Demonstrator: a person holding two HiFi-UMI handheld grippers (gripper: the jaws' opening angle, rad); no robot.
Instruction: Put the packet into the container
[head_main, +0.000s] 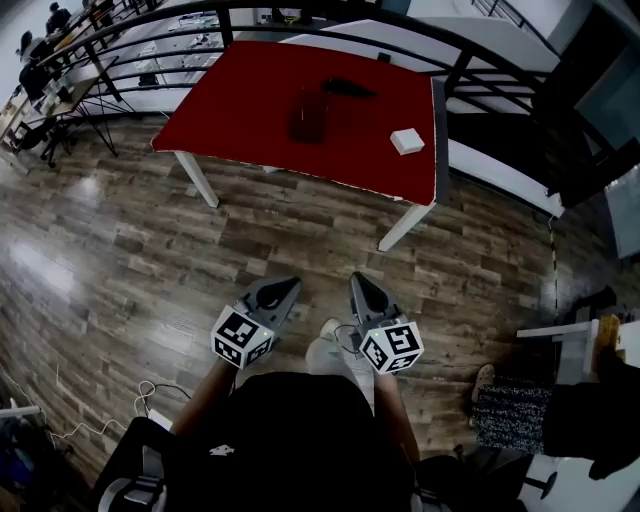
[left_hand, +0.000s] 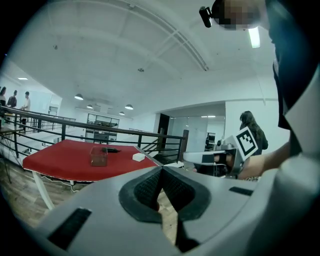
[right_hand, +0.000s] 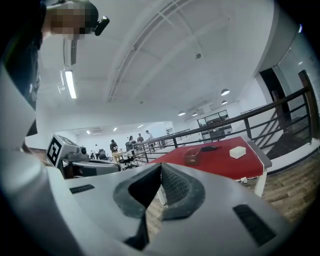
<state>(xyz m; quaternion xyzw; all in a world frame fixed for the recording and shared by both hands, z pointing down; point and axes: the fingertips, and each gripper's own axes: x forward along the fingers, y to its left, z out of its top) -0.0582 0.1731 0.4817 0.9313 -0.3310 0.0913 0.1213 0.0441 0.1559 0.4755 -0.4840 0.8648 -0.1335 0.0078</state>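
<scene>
A dark packet (head_main: 347, 88) lies on the far side of the red table (head_main: 250, 130), just behind a clear container (head_main: 308, 115). Both stand well ahead of me, across bare wooden floor. My left gripper (head_main: 290, 288) and right gripper (head_main: 360, 282) hang side by side close to my body, far short of the table. Each has its jaws pressed together with nothing between them. In the left gripper view the container (left_hand: 98, 156) and packet (left_hand: 111, 149) show small beyond the shut left gripper (left_hand: 161, 172). The right gripper view shows the container (right_hand: 191, 156) and packet (right_hand: 209, 148) past the shut right gripper (right_hand: 161, 170).
A small white box (head_main: 407, 141) sits near the table's right edge. A black railing (head_main: 470, 60) curves behind the table. White cables (head_main: 150, 395) trail on the floor at my left. People sit at desks (head_main: 40, 60) far left; a chair (head_main: 560, 350) stands at right.
</scene>
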